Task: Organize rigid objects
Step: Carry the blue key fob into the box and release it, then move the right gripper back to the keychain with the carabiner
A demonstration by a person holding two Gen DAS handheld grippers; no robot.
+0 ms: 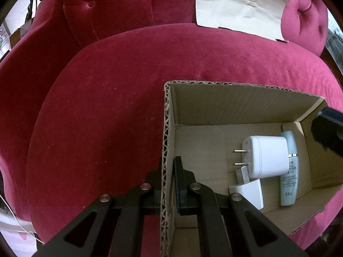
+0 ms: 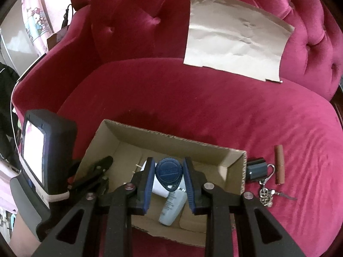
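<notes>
On the sofa [image 2: 214, 111] seat, the left gripper [image 1: 169, 184] is clamped on the cardboard box [image 1: 235, 98] wall. The right gripper [image 2: 169, 177] grips the blue key fob [image 2: 168, 174] above the box; ideally lower it inside before letting go.

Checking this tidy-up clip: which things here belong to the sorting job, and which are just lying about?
Job:
- cardboard box
- blue key fob, gripped by right gripper
- large charger, small charger, pale bottle in the box
- keyring, brown tube beside it

Lying about:
- paper sheet
- red sofa
</notes>
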